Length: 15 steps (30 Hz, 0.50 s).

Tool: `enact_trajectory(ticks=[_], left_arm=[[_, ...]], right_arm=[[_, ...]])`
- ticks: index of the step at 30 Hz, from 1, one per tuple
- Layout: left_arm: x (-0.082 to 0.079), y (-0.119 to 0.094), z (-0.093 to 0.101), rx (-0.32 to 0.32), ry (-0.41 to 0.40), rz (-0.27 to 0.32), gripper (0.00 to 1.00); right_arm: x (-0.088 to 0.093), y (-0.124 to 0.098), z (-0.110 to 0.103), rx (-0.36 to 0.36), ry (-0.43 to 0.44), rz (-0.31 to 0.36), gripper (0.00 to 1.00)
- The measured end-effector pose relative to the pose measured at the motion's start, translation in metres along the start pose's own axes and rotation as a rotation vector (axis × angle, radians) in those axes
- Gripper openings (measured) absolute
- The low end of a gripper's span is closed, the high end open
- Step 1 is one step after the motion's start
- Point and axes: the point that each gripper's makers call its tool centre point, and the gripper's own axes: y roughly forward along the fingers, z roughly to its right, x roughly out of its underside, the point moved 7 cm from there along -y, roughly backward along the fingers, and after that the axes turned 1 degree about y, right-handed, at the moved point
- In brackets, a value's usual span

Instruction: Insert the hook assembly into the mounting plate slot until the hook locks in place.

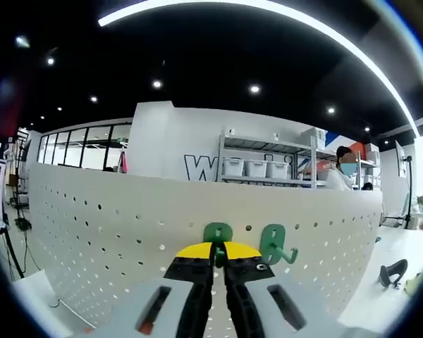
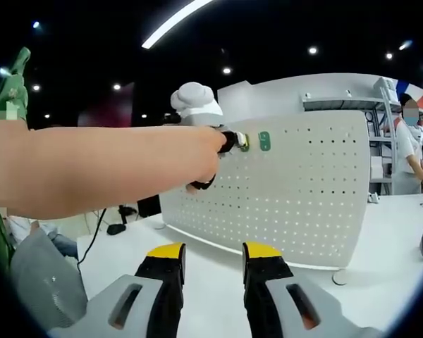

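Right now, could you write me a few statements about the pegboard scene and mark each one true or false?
1. A green hook already hangs on the white pegboard. True.
2. The left tongs are pressed up against the pegboard, closed on a second green hook. True.
3. The right tongs are clamped on a hook. False: their jaws stand apart with nothing between them, back from the board.
4. The pegboard lies flat on the table. False: it stands upright on the white table.
5. Both green hooks sit near the board's bottom edge. False: in the right gripper view they sit near the top edge.
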Motion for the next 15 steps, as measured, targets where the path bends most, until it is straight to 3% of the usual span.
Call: enact_trajectory(ticks=[15], left_arm=[[-0.0004,-0.0019,0.0034,0.037,-0.021,0.004,0.15]], right_arm=[[-0.0018,-0.0032,0.0002,0.013,-0.006,0.004,0.32]])
